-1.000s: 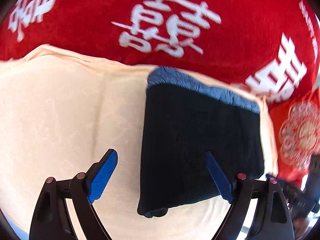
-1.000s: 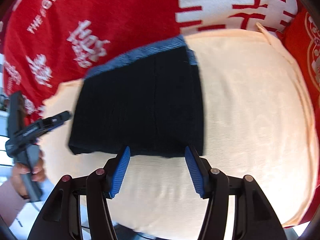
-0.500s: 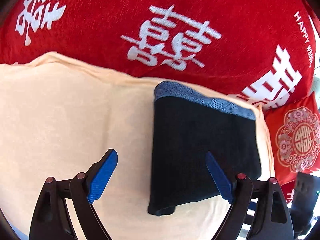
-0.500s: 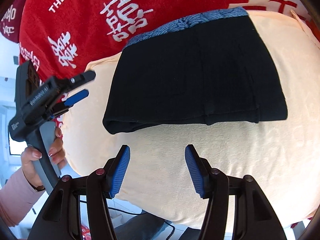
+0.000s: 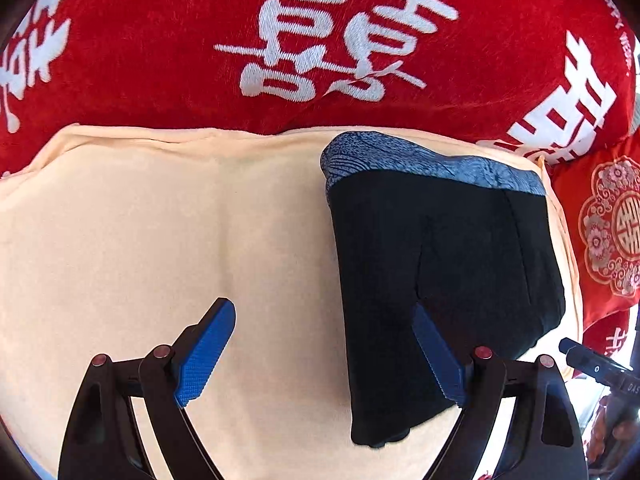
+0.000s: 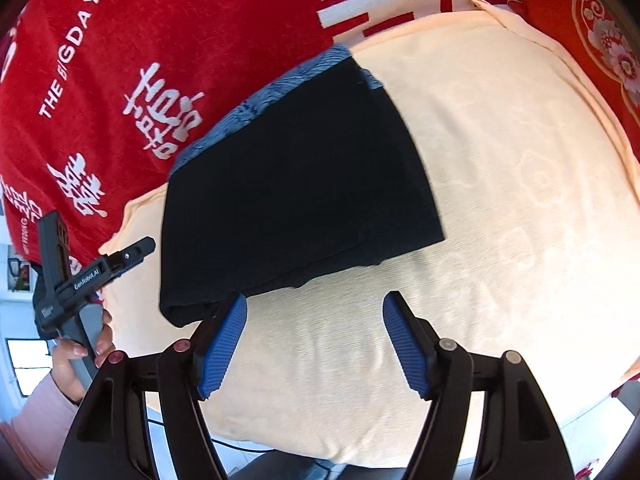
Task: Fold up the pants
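- The pants lay folded compactly on the cream towel, toward its edge.
- Left gripper and right gripper both hung released, empty.
- Judged nearly finished: best to square the uneven near edge gently, then withdraw without dragging the layers.

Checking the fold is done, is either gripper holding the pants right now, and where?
Nothing is held. Left gripper and right gripper are both open; the folded pants lie free on the cream towel.
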`<move>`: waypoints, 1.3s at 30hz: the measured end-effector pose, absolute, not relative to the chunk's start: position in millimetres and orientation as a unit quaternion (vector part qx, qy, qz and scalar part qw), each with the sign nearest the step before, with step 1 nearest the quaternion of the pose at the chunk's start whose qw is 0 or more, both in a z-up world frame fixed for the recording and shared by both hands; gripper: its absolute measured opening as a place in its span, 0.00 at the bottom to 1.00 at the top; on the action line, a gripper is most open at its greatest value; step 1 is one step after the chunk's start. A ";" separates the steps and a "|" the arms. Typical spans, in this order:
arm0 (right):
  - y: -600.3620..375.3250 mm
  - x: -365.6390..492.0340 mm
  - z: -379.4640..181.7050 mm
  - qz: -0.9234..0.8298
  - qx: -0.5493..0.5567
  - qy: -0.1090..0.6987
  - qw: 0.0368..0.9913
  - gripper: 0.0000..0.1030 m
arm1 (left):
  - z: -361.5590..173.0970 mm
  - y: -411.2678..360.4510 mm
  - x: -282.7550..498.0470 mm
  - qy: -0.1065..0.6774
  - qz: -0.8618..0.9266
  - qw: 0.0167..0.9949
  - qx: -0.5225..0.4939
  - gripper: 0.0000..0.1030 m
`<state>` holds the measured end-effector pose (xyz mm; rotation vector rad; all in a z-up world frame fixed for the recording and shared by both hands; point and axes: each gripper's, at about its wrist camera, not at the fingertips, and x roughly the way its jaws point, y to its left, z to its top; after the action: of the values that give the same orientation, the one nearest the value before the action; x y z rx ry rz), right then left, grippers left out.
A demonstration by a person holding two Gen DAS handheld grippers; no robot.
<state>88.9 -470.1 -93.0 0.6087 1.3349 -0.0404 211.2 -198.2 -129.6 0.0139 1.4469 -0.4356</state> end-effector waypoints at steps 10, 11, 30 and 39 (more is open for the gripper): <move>-525.4 138.8 -108.1 0.007 0.290 0.598 0.747 0.79 | -153.2 -211.0 231.6 0.689 -0.187 0.700 -0.033 0.88; -533.4 146.4 -116.0 0.011 0.298 0.606 0.737 0.79 | -154.4 -213.0 232.6 0.689 -0.194 0.698 -0.032 0.88; -554.8 207.5 -202.8 0.213 0.388 0.621 0.647 0.80 | -203.1 -267.6 251.3 0.714 -0.296 0.632 -0.060 1.00; -562.4 200.7 -190.5 0.188 0.401 0.623 0.645 0.52 | -167.1 -271.3 239.1 0.691 -0.281 0.665 -0.039 0.73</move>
<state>200.7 -562.4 -190.5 0.9129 1.4190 0.4272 239.1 -271.3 -167.1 -0.0874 1.5614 -0.6338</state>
